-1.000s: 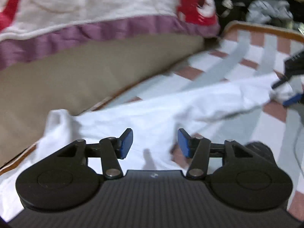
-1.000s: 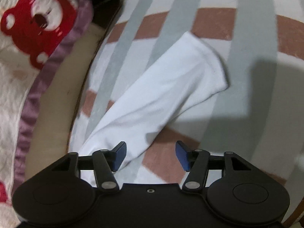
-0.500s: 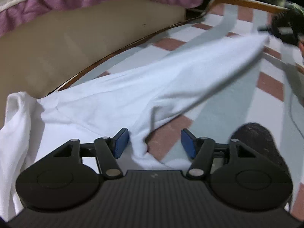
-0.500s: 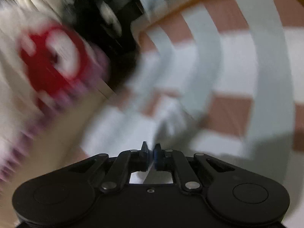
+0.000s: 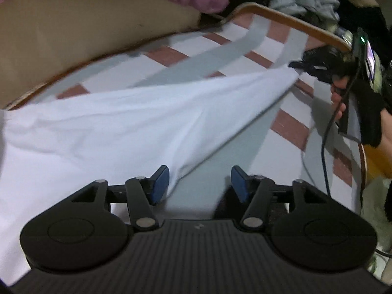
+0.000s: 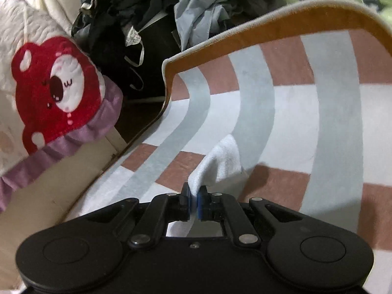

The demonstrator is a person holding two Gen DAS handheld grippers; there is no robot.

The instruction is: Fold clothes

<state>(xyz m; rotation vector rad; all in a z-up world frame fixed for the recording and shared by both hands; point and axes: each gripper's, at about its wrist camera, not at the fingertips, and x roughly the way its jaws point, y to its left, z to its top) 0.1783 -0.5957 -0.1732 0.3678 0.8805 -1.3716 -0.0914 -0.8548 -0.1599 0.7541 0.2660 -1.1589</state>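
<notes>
A white garment (image 5: 122, 127) lies on a striped rug (image 5: 281, 127), one sleeve drawn out taut to the right. My right gripper (image 6: 194, 197) is shut on that sleeve's end, and white cloth (image 6: 220, 161) bunches up from its pads. In the left wrist view the right gripper (image 5: 297, 66) holds the sleeve tip above the rug. My left gripper (image 5: 199, 183) hovers low over the garment's lower edge with its jaws opening. The cloth's edge lies against its left pad (image 5: 159, 186); bare rug shows between the jaws.
A beige bed side (image 5: 73, 29) with a quilt bearing a red bear (image 6: 49, 88) borders the rug on the left. A pile of dark and grey clothes (image 6: 196, 5) sits beyond the rug's orange edge (image 6: 245, 36). A black cable (image 5: 325, 132) trails at the right.
My right gripper went from open over the sleeve to shut on its end and lifted it, pulling the sleeve straight. My left gripper tipped down toward the garment's edge.
</notes>
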